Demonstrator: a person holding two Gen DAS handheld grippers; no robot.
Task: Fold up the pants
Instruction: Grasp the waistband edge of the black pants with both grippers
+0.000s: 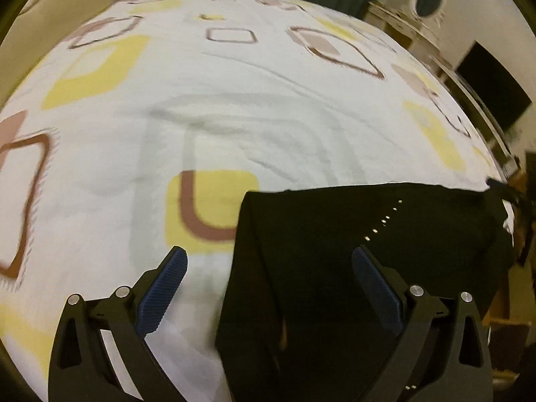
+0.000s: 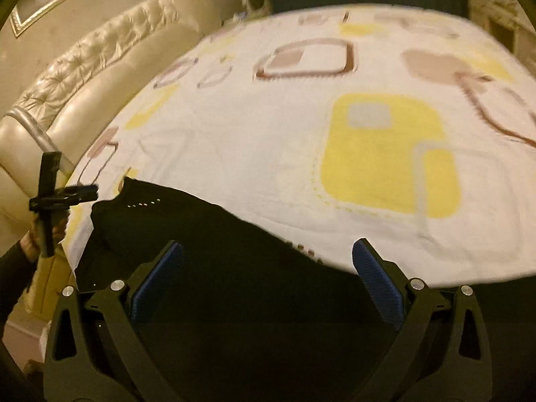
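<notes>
Black pants lie on the bed at the lower right of the left wrist view, with a short row of small shiny studs on them. My left gripper is open: its left finger is over the sheet and its right finger over the pants, whose left edge runs between them. In the right wrist view the pants fill the bottom of the frame. My right gripper is open over them, with nothing pinched. The left gripper, held by a hand, shows near the pants' far left corner.
The bed sheet is white with yellow and brown squares and a few creases. A cream tufted headboard curves along the left. A black screen and pale furniture stand beyond the bed's right edge.
</notes>
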